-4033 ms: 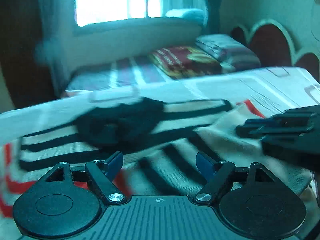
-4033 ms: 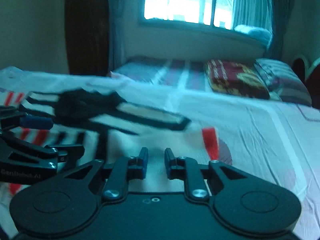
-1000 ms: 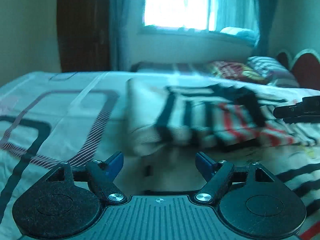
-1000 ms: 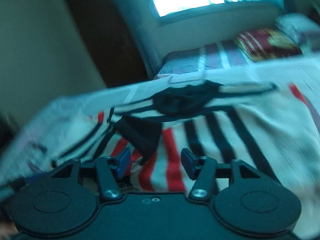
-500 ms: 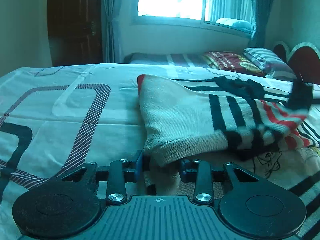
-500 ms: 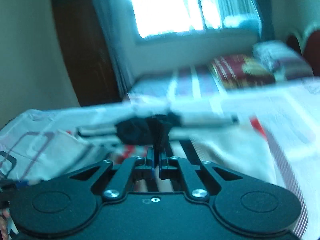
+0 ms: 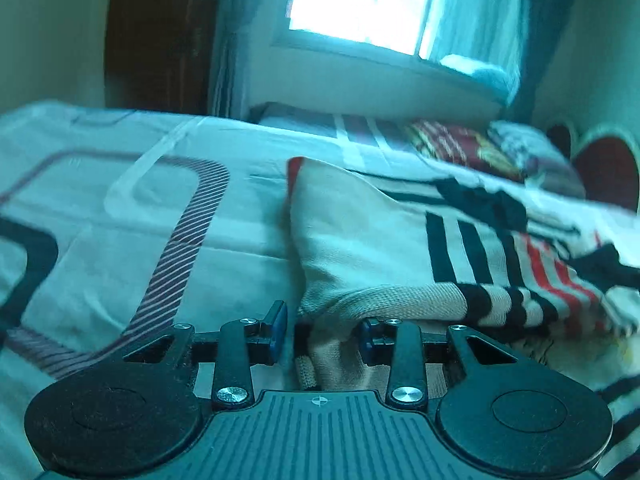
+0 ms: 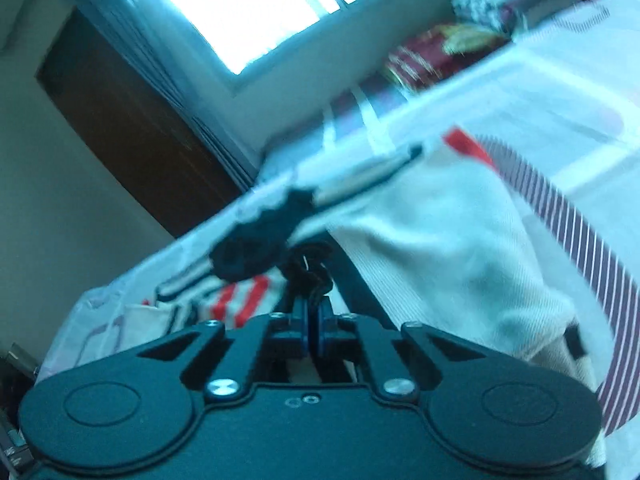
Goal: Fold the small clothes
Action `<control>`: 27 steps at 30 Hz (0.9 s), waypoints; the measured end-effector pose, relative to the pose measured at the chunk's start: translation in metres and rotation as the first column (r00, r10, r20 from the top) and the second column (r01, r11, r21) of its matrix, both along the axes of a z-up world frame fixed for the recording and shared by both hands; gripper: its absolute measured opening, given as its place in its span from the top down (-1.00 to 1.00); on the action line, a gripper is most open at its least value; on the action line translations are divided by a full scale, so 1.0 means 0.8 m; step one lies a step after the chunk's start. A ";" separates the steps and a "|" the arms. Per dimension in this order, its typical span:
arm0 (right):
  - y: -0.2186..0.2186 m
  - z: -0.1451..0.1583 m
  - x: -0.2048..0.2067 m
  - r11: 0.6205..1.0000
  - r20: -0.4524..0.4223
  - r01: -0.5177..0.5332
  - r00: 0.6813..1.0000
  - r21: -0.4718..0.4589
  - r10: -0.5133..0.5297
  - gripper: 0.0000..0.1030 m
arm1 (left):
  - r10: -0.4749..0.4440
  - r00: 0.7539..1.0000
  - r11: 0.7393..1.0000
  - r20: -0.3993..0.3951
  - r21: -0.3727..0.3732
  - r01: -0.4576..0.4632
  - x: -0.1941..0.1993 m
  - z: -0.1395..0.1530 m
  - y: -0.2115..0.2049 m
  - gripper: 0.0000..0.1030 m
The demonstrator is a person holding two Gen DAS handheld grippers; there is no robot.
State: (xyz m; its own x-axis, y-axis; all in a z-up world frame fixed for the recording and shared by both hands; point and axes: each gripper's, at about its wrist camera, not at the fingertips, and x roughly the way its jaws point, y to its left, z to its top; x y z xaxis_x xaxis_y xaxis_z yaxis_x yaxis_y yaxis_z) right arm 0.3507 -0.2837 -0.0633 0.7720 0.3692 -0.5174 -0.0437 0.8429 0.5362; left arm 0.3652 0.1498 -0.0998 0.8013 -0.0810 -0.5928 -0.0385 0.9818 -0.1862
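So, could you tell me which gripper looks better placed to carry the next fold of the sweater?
Probably right: the right gripper is shut on the sweater at its black trim, while the left gripper is open around the hem.

The sweater (image 7: 360,240) was coarse ribbed knit, matt; the bedsheet (image 7: 120,220) smooth printed cloth; the left gripper (image 7: 320,330) matt black plastic with bright metal screws; the far door (image 7: 160,36) dark wood
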 end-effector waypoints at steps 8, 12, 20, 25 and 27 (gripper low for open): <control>0.000 -0.016 -0.016 0.997 -0.043 -0.011 0.999 -0.074 0.008 0.90 | -0.015 1.000 0.999 -0.017 0.047 0.016 -0.003 -0.007 -0.006 0.29; -0.004 -0.029 -0.020 0.998 -0.063 -0.015 0.998 -0.069 0.011 0.94 | -0.065 0.996 0.994 -0.056 0.082 0.070 -0.001 -0.002 -0.006 0.28; 0.011 0.028 -0.038 0.974 0.067 -0.059 0.995 -0.220 0.075 0.60 | -0.153 0.988 0.985 0.033 0.087 0.149 -0.012 0.062 -0.021 0.05; 0.079 0.001 -0.007 0.899 -0.044 -0.209 0.977 -0.386 0.208 0.76 | -0.237 0.970 0.963 -0.058 0.121 0.243 0.031 0.018 -0.085 0.05; 0.078 -0.012 -0.010 0.880 -0.035 -0.211 0.976 -0.425 0.217 0.81 | -0.244 0.970 0.962 -0.014 0.124 0.244 0.020 -0.001 -0.083 0.04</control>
State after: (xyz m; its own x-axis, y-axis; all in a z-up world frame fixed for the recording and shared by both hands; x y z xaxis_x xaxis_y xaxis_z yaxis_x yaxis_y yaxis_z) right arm 0.3425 -0.2212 -0.0730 0.7069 0.2741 -0.6521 -0.2536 0.9588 0.1281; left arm 0.3815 0.0834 -0.1006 0.7676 -0.1997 -0.6091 0.2050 0.9768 -0.0620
